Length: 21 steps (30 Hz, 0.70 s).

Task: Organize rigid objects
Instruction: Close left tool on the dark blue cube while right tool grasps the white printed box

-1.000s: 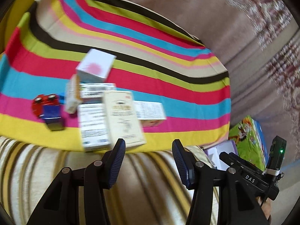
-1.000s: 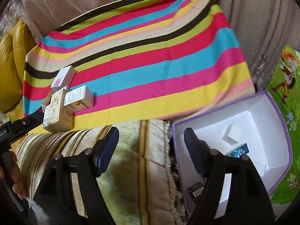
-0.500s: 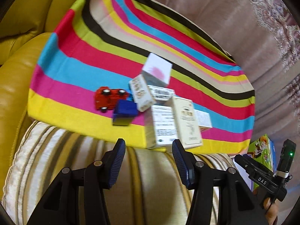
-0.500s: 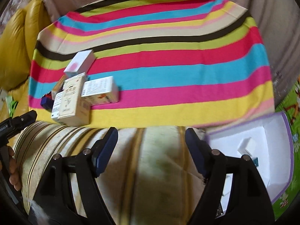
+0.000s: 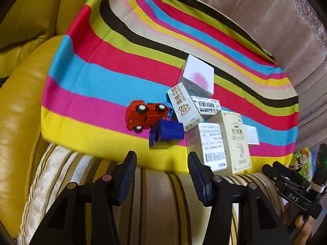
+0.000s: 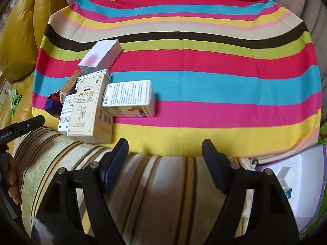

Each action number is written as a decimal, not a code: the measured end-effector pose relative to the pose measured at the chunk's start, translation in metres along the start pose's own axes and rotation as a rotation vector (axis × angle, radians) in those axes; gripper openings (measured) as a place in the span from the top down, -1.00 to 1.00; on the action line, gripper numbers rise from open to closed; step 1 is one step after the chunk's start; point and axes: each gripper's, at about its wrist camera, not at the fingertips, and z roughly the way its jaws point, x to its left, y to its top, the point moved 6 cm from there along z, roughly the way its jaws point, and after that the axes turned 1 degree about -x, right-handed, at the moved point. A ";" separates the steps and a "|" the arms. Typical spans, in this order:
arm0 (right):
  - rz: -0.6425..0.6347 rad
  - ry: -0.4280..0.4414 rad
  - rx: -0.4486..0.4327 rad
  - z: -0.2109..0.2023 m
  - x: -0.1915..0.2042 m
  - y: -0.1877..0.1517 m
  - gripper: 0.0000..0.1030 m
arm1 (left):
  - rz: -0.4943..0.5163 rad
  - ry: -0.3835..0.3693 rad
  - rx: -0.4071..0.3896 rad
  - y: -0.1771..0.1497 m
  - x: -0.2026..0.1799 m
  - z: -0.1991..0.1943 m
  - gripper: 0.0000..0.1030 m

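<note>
Both tools are empty with jaws spread wide. The left gripper [image 5: 161, 173] has swung left over the last second, so the blue block [image 5: 166, 133] and the red toy car [image 5: 146, 114] now sit just past its tips instead of off to one side. The right gripper [image 6: 164, 159] has turned away from the purple-rimmed box [image 6: 302, 183], which has slid to the edge of its view, and now faces the striped blanket [image 6: 204, 61] and the medicine boxes [image 6: 90, 106] piled on its left. Looks like a fresh pickup is coming, probably the block or car, nothing grabbed yet
</note>
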 end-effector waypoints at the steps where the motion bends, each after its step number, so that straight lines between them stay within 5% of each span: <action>1: -0.005 -0.001 -0.002 0.001 0.001 0.001 -0.50 | 0.007 0.008 0.006 0.002 -0.001 0.003 -0.03; 10: -0.035 0.006 0.001 0.017 0.010 0.011 -0.50 | 0.024 0.068 0.048 0.018 -0.002 0.033 -0.02; 14: -0.056 0.015 0.016 0.026 0.015 0.016 -0.50 | 0.000 0.042 0.062 0.020 0.002 0.044 0.39; 21: -0.109 0.017 0.017 0.034 0.029 0.024 -0.53 | -0.027 -0.003 0.041 0.016 0.008 0.041 0.42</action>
